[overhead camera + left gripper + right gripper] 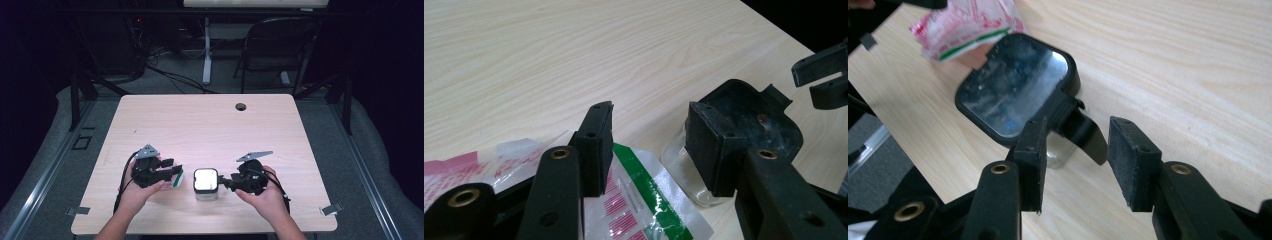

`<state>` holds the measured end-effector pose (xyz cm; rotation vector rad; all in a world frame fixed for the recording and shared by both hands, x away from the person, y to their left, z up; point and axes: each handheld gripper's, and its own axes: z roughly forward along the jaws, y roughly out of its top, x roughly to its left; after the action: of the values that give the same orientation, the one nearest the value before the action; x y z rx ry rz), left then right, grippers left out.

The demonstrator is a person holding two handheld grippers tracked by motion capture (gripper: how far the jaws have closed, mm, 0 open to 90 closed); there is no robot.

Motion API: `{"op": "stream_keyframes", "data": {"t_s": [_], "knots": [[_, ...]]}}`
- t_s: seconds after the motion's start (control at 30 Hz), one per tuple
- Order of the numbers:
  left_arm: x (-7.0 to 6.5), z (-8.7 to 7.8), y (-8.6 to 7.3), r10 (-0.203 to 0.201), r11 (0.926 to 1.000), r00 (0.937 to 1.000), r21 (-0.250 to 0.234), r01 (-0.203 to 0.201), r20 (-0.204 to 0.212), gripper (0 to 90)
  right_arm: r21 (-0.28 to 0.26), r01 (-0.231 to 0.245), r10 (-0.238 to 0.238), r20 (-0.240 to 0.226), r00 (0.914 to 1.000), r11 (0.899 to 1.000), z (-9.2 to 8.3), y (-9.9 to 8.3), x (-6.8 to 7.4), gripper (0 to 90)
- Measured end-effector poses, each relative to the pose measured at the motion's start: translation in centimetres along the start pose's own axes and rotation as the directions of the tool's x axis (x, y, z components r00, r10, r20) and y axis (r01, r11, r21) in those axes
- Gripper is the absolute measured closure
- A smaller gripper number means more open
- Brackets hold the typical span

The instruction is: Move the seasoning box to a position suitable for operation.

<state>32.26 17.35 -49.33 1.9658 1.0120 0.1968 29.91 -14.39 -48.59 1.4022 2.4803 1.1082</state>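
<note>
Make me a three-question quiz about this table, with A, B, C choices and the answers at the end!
1. Where does the clear container with the black lid stand?
A. Between the two grippers
B. By the hole at the far edge
C. On the chair

2. What colour is the stripe along the edge of the packet?
A. Blue
B. Green
C. Yellow

3. How are the jaws of the right gripper?
A. Shut tight on the packet
B. Apart, pressing on nothing
C. Clamped across the whole lid

Answers:
1. A: in the high view it stands on the table between the left gripper and the right one.
2. B: the left gripper view shows a green band beside the red print.
3. B: the right gripper view shows a gap between the pads, with only the lid's black tab in front of them.
</note>
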Motion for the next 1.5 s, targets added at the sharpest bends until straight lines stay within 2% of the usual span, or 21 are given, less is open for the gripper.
{"op": "stream_keyframes", "data": {"t_s": [0.1,0.17,0.37,0.53,0.6,0.67,0.77,0.93,0.97,1.0,1.1,1.33,1.5], "knots": [[0.0,0.0,-0.1,0.013,0.9999,0.9999,0.01,-0.013,-0.003,52.3,-0.012,0.018,-0.019,-0.016,0.9997,1.0,-0.2,0.3,0.0,62.5],[-0.1,0.0,-0.3,0.015,0.9997,0.9999,0.018,-0.014,-0.001,52.0,-0.021,0.035,-0.035,-0.009,0.9994,0.999,-0.1,0.4,0.0,63.5],[-0.6,0.3,-0.6,0.024,0.9987,0.9997,0.044,-0.025,0.007,54.3,-0.046,0.043,-0.043,-0.009,0.999,0.998,0.4,0.9,0.6,68.4],[-1.0,0.6,-0.8,0.055,0.9959,0.9985,0.073,-0.055,-0.005,61.3,-0.071,0.031,-0.03,0.012,0.9995,0.997,0.8,1.1,0.9,71.1],[-1.1,0.6,-0.8,0.061,0.9954,0.9981,0.075,-0.06,-0.008,64.5,-0.078,0.01,-0.009,0.018,0.9998,0.997,0.9,1.0,0.9,72.8],[-1.2,0.7,-0.8,0.054,0.9958,0.9985,0.073,-0.054,0.006,68.0,-0.078,0.006,-0.005,0.017,0.9998,0.997,1.0,1.0,0.8,74.4],[-1.4,0.7,-0.8,0.069,0.9946,0.9973,0.075,-0.071,0.026,76.4,-0.08,-0.004,0.006,0.017,0.9998,0.997,1.2,0.9,0.6,77.1],[-2.1,1.1,-0.8,0.11,0.9887,0.9922,0.095,-0.115,0.058,83.7,-0.068,-0.005,0.006,0.023,0.9997,0.998,1.5,0.7,0.6,79.3],[-2.4,1.3,-0.9,0.126,0.9849,0.9898,0.111,-0.133,0.066,86.9,-0.062,-0.002,0.003,0.022,0.9998,0.998,1.6,0.7,0.6,80.4],[-2.4,1.3,-0.9,0.126,0.9849,0.9898,0.111,-0.133,0.066,88.7,-0.062,-0.002,0.003,0.022,0.9998,0.998,1.6,0.7,0.6,80.4],[-2.8,1.6,-1.0,0.147,0.979,0.986,0.132,-0.156,0.079,89.9,-0.065,-0.011,0.011,0.013,0.9998,0.998,1.6,0.6,0.5,82.6],[-3.3,2.3,-1.1,0.166,0.9691,0.9802,0.166,-0.182,0.108,90.0,-0.069,-0.015,0.015,0.003,0.9999,0.998,1.6,0.5,0.4,83.3],[-3.5,2.5,-1.2,0.175,0.9658,0.9771,0.172,-0.194,0.121,90.0,-0.077,-0.021,0.021,0.003,0.9998,0.997,1.6,0.4,0.4,83.3]]}}
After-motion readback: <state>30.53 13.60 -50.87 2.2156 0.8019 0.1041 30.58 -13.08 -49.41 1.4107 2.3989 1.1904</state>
